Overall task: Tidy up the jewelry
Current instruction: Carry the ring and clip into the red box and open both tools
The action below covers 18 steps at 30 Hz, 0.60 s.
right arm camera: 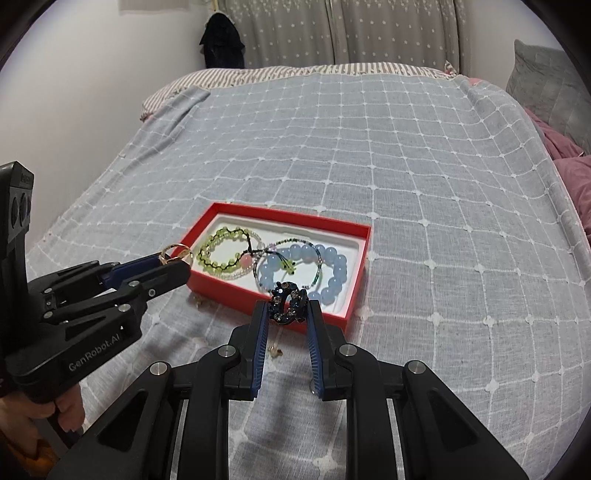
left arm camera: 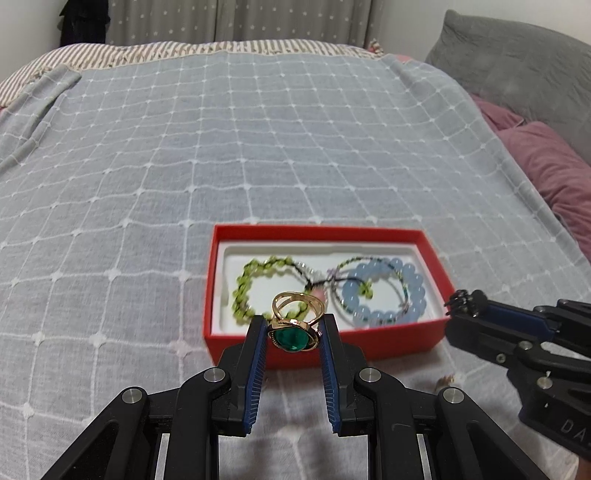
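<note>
Grey star-print curtains [right arm camera: 332, 33] hang behind the bed [left arm camera: 258, 147] you are working over, its pale blue quilt crossed by a white grid; at the far left in the right wrist view a dark garment [right arm camera: 221, 37] hangs beside them.

Your left gripper [left arm camera: 294, 325] has its jaws clamped on a gold ring with a green stone [left arm camera: 293, 334], the stone facing the camera and the band rising above it. It hangs just before the near wall of the red box [left arm camera: 325, 230]. From the right wrist view you see the same ring [right arm camera: 176, 254] held beside the box's left corner [right arm camera: 207, 221].

Inside the box, on its white liner, a green bead bracelet [left arm camera: 247, 284] lies to the left. A thin beaded strand with a pink bead [right arm camera: 246, 261] crosses the middle, and a pale blue bead bracelet [left arm camera: 402, 291] lies to the right; the three overlap where they meet.

Your right gripper [right arm camera: 285, 308] has its jaws shut on a dark blue ring set with small stones [right arm camera: 286, 302], held over the near edge of the box, in front of the blue beads [right arm camera: 336, 269]. In the left wrist view that gripper [left arm camera: 463, 301] comes in from the right, level with the box's right corner.

On the quilt between the two grippers lie two small gold pieces [right arm camera: 275, 350], too small to identify

Further right, a grey pillow [left arm camera: 517, 66] and a mauve cover [left arm camera: 546, 162] sit at the bed's edge
</note>
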### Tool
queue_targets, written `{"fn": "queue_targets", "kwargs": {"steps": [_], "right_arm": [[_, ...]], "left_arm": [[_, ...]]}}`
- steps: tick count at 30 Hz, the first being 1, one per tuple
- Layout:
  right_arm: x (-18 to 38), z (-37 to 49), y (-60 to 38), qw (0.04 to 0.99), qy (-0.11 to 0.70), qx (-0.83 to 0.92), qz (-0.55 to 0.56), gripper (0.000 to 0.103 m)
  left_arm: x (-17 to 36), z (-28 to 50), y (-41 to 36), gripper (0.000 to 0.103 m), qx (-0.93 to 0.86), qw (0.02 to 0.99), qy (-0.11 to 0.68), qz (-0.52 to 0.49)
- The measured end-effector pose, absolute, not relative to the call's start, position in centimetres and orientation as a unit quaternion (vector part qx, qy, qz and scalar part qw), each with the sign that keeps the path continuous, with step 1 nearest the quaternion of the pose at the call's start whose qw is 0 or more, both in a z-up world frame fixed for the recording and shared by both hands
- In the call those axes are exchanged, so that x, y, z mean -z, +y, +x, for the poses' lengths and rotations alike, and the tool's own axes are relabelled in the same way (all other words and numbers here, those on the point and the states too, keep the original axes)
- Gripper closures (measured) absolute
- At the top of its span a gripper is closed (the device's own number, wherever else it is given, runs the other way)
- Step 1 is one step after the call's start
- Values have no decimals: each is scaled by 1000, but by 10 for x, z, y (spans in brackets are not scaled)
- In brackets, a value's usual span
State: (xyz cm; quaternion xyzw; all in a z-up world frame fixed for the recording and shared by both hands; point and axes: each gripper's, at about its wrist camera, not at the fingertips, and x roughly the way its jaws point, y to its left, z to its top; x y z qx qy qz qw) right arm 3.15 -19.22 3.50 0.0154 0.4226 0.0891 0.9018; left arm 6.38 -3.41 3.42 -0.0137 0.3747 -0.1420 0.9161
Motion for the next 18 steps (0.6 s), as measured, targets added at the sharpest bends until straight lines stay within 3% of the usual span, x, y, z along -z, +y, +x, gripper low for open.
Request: {"fn": "queue_targets", "kwargs": {"steps": [18], "right_arm": [[-12, 69, -199, 898, 431, -83, 22, 81]], "left_arm": [[-9, 104, -39, 80, 115, 917, 383, -1]]}}
